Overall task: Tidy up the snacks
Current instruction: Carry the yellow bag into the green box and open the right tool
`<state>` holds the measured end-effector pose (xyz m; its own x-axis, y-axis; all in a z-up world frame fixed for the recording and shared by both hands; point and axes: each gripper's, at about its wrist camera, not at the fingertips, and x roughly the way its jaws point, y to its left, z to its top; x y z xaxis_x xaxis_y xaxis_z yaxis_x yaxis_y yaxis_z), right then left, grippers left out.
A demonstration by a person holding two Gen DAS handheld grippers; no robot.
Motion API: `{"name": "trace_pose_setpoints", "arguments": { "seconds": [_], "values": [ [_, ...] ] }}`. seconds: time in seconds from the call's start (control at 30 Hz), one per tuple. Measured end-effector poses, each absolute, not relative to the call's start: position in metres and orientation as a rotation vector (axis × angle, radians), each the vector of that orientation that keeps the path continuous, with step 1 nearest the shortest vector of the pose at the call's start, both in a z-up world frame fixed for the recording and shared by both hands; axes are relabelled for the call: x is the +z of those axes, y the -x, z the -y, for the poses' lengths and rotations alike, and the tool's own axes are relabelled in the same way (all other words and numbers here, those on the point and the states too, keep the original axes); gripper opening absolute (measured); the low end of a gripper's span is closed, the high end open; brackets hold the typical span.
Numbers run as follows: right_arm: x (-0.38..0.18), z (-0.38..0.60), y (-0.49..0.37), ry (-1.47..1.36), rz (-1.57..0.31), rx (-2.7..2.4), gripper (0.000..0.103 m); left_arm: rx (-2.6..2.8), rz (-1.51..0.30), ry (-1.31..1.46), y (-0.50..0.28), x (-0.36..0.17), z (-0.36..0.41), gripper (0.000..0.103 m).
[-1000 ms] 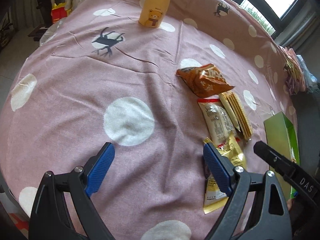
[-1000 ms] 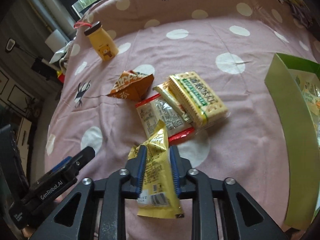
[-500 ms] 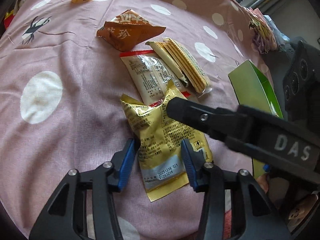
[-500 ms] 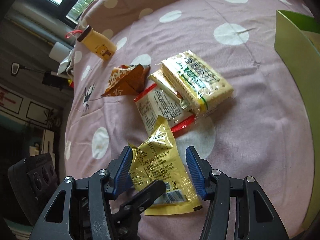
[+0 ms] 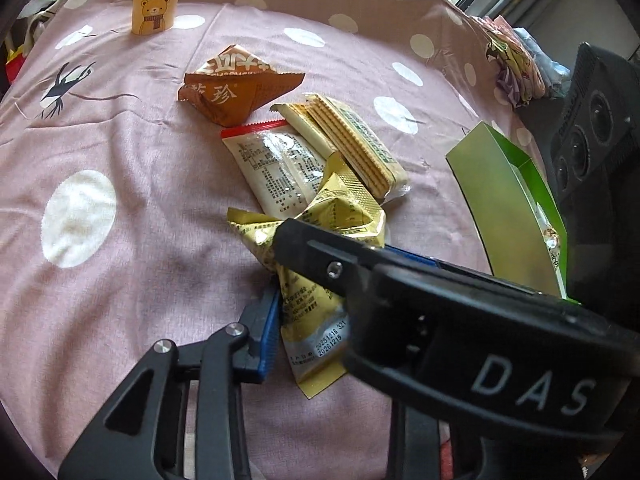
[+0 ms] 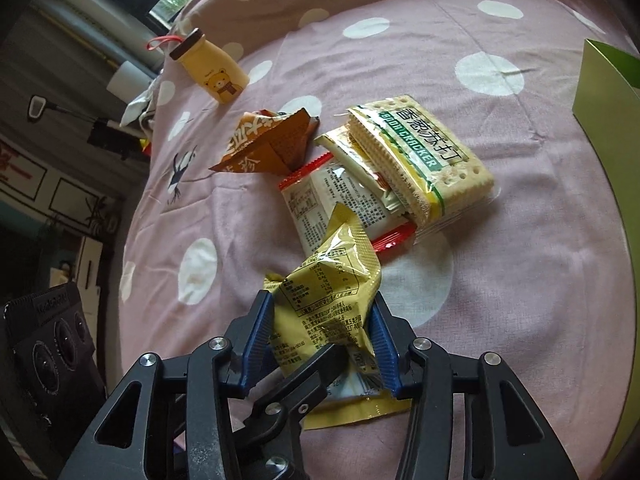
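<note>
Both claws meet on the yellow snack packet (image 6: 328, 300), which lies crumpled on the pink polka-dot cloth (image 6: 520, 208) covering the surface. The right claw (image 6: 320, 332) has just been closing, and its blue pads press the packet's two sides, bulging the foil between them. The left claw (image 5: 308, 316) has also just been closing on the packet's lower end; one blue pad (image 5: 268, 332) touches its edge, while the other finger is hidden behind the right claw's black arm, so the grip there cannot be told for sure.

Just beyond the packet, toward the middle of the surface, lie a white sachet with red ends (image 6: 340, 200), partly under a cracker pack (image 6: 424, 160), and an orange-brown pouch (image 6: 268, 144) beside them. A green box (image 5: 504, 204) stands open near the surface's right edge, apart from the pile. A yellow bear bottle (image 6: 212, 68) stands near the far edge.
</note>
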<state>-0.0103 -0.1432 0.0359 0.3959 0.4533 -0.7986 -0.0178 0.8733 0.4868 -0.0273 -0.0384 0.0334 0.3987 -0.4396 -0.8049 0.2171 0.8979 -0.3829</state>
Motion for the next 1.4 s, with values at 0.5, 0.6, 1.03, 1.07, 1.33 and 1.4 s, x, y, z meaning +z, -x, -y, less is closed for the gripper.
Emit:
{"name": "trace_pose_setpoints", "arguments": {
  "seconds": [0.5,0.6,1.03,1.07,1.33,1.4],
  "values": [
    [0.093,0.159,0.035,-0.441,-0.890,0.355,0.051,-0.486,-0.807,0.190,0.051,0.100,0.057,0.029],
    [0.111,0.172,0.047,-0.437,-0.804,0.338,0.051,-0.539,-0.741,0.170,0.056,0.116,0.070,0.029],
    [0.153,0.270,0.099,-0.569,-0.554,0.101,0.051,-0.840,-0.611,0.029,0.064,0.154,0.175,0.029],
    [0.153,0.280,0.102,-0.586,-0.545,0.077,0.051,-0.864,-0.612,0.011,0.064,0.154,0.186,0.029],
    [0.134,0.342,0.116,-0.720,-0.557,-0.124,0.051,-0.987,-0.668,-0.126,0.063,0.138,0.263,0.029],
    [0.127,0.357,0.120,-0.756,-0.563,-0.156,0.051,-1.018,-0.687,-0.130,0.061,0.132,0.273,0.029]
  ]
}}
